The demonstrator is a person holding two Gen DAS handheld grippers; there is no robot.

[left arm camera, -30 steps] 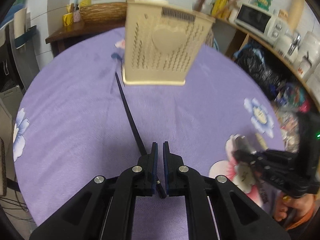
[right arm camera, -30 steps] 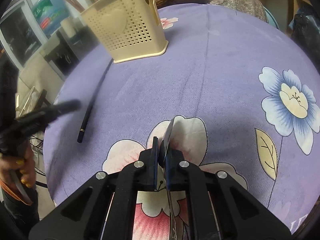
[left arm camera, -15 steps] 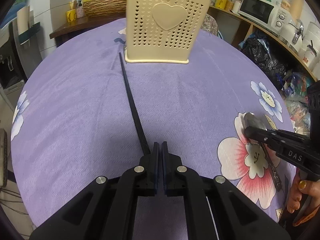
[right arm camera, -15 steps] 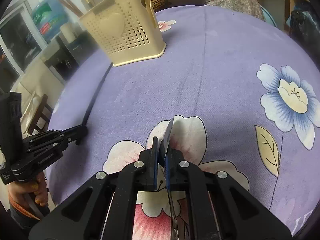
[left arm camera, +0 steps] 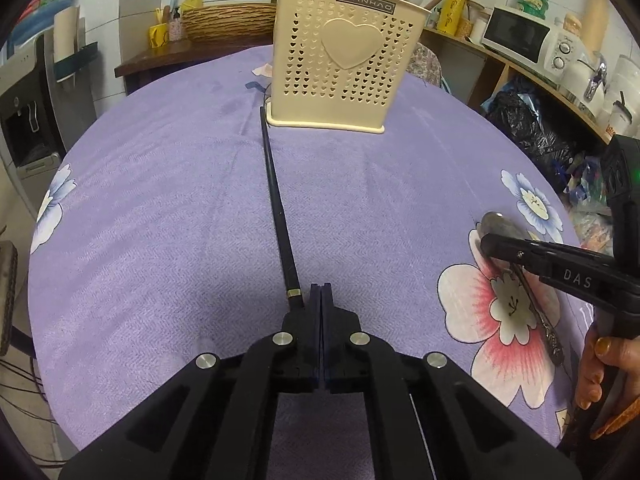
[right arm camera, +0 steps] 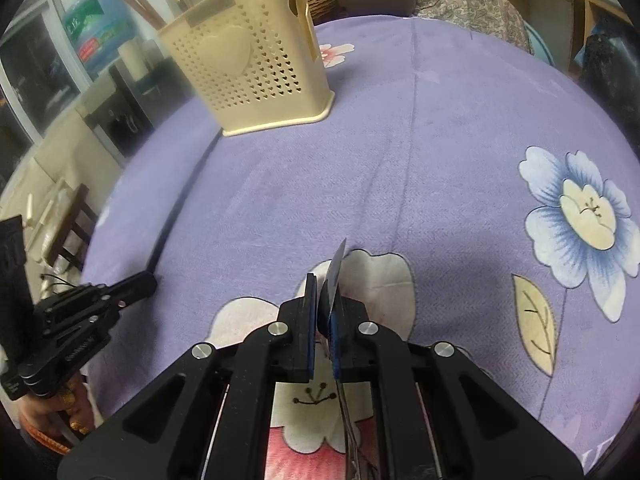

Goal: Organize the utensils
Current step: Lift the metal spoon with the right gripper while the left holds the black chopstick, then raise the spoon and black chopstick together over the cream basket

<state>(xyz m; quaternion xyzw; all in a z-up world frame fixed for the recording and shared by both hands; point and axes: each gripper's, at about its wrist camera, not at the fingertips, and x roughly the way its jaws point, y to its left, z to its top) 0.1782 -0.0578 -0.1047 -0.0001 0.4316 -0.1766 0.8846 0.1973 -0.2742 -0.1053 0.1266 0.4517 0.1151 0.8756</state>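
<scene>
A cream perforated utensil basket (left arm camera: 344, 60) (right arm camera: 248, 68) stands at the far side of the purple flowered tablecloth (left arm camera: 160, 200), with wooden handles sticking out of it. A long black chopstick (left arm camera: 276, 200) (right arm camera: 176, 208) lies on the cloth from the basket's left corner to my left gripper (left arm camera: 321, 286) (right arm camera: 146, 280). That gripper is shut with no gap. The chopstick's gold-banded end slips under the outer side of its left finger. My right gripper (right arm camera: 326, 280) (left arm camera: 486, 244) is shut on a metal spoon (left arm camera: 500, 224) (right arm camera: 338, 264) at its neck, over a pink flower print.
A shelf with a microwave (left arm camera: 516, 36) and jars runs along the right. Black bags (left arm camera: 524, 120) sit below it. A wicker basket (left arm camera: 228, 22) rests on a dark sideboard behind the table. A water dispenser (left arm camera: 28, 120) stands at the left. A hand (left arm camera: 596, 364) grips the right tool.
My left gripper has drawn back along the chopstick, so its banded end now sits at the fingertips, and the narrow gap between the fingers has closed. The right gripper and spoon have stayed put.
</scene>
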